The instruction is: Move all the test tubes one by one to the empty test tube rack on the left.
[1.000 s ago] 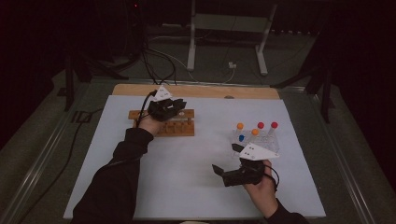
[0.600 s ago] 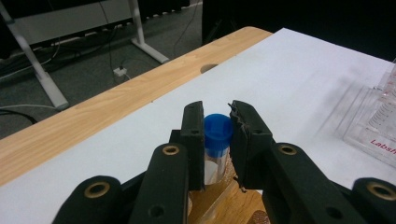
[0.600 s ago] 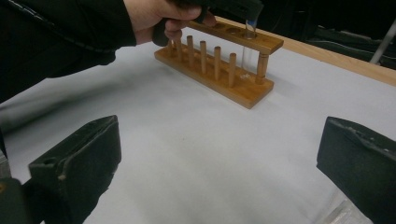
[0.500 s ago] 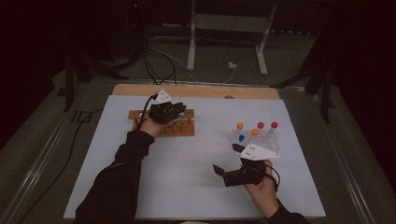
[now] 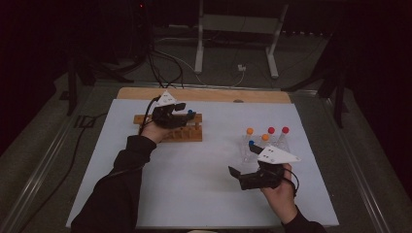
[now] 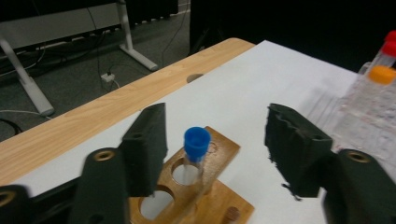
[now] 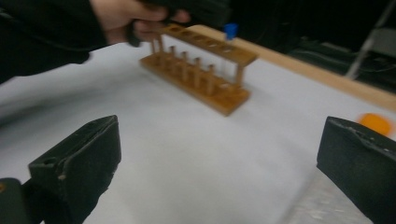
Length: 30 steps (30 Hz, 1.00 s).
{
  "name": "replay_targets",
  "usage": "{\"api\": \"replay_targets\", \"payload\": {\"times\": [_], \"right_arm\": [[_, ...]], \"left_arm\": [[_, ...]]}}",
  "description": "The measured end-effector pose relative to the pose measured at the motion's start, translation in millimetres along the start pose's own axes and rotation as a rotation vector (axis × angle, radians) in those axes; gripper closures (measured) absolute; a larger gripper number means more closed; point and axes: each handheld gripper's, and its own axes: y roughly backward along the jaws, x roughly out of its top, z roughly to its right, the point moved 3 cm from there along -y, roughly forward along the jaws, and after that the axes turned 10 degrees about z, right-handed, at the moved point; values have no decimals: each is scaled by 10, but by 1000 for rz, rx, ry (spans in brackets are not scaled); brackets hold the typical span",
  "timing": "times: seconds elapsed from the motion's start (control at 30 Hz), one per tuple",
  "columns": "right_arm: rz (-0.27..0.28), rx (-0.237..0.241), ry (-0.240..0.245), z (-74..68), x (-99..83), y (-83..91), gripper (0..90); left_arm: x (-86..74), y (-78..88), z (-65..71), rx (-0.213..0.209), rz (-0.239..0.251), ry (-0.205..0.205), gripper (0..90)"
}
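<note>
Left gripper: jaws have just been opening and are now held apart, pads clear on both sides of a clear plastic tube with a blue cap. That tube is stood upright in the end hole of a brown wooden tube rack, at the rack's right end in the high view. The rack is placed on the far left part of a white table sheet. Right gripper: held near the right front of the sheet, jaws spread wide with nothing between them. A clear plastic stand is set just beyond it, loaded with tubes capped in orange, red and blue. A light wooden table edge is seen at the far side.
</note>
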Motion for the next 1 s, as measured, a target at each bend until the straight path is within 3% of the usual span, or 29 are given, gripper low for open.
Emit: {"api": "replay_targets", "payload": {"times": [0.13,0.23,0.43,0.5,0.67,0.9,1.0], "right_arm": [[5,-59,-42,156,28,94,0],[5,-139,-55,279,6,146,0],[-11,-180,-100,378,-68,112,9],[-20,-207,-114,397,-103,82,65],[-60,-216,-117,419,-181,22,195],[-142,-262,-113,521,-318,-83,493],[-158,-261,-117,544,-357,-119,528]], "left_arm": [[41,132,108,-26,6,12,173],[28,222,193,-64,11,14,113],[-97,429,397,-144,14,17,59],[-152,475,454,-163,14,29,45],[-303,550,602,-212,7,45,45],[-369,579,694,-239,7,31,45],[-360,592,716,-251,15,35,45]]}}
